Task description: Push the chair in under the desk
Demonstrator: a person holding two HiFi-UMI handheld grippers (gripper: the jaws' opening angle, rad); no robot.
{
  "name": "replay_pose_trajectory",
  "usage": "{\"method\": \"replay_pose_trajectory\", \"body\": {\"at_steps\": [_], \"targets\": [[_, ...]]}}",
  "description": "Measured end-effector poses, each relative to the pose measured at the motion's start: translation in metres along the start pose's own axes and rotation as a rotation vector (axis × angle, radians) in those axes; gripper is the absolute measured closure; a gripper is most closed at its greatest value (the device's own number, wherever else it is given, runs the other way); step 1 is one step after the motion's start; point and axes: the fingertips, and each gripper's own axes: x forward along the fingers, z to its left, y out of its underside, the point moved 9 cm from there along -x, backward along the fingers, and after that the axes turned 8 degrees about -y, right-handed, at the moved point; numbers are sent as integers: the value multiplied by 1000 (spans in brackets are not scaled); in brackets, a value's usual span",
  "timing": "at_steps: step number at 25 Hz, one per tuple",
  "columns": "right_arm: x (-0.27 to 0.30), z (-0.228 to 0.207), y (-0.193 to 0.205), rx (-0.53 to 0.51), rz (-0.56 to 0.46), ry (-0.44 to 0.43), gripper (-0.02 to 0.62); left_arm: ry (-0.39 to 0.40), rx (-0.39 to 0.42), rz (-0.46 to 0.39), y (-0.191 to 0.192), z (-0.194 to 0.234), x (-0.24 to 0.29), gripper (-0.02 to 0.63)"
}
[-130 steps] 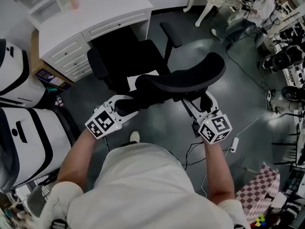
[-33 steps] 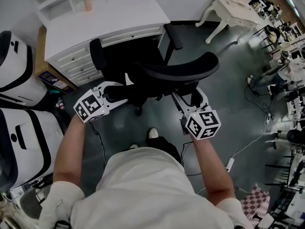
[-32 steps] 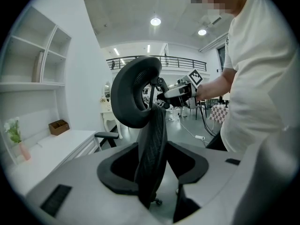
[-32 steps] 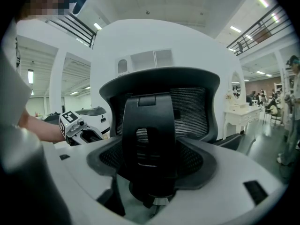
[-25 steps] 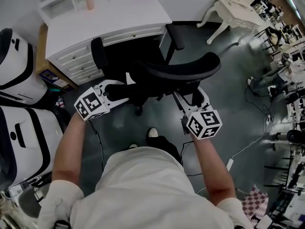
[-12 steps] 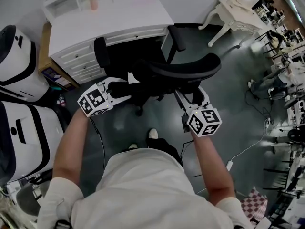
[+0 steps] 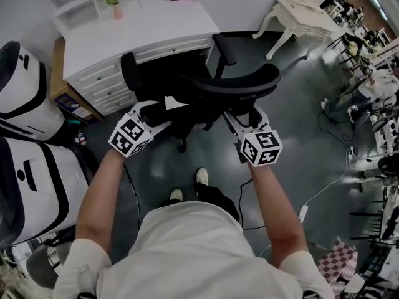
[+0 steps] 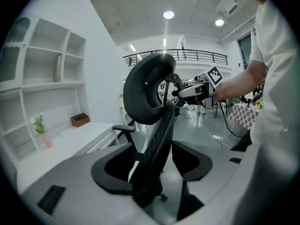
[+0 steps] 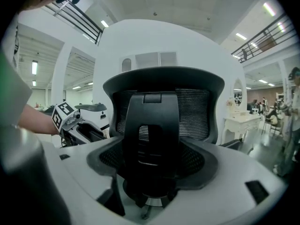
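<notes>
Compared with the earlier head view, the chair point(image 7: 206, 92) now sits much closer to the desk point(image 7: 143, 27). Its seat is tucked into the dark knee space and its 2 armrests are close to the desk front. Only the back and the headrest point(image 7: 230, 83) stand out on the person's side.

The left gripper point(image 7: 151, 114) has just been opening its fingers. They stand wide, with the side edge of the chair back between them, and no pad presses on it. The right gripper point(image 7: 243, 114) also stands wide, with the centre spine of the back between its fingers and clear of both pads.

The push looks all but done, and this is the letting-go step. The next move likely calls for drawing both grippers straight back, so that no finger hooks the back and rolls the chair out again. 1 last nudge may be worthwhile if the seat can go deeper.

The chair faces the desk with its back to the person. The back's long axis stands upright, and the headrest runs side to side, roughly along the desk front.
</notes>
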Motion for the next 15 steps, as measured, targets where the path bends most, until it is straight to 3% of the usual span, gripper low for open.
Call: {"method": "replay_pose_trajectory", "body": {"at_steps": [8,15], "targets": [[-55,13,15,3,-1,59,281,-196,-34,-81,-15,-24,-37,373],[-107,35,35,-2,3,-33,284,-288,-84,-100,-28,-82,-73,406]]}}
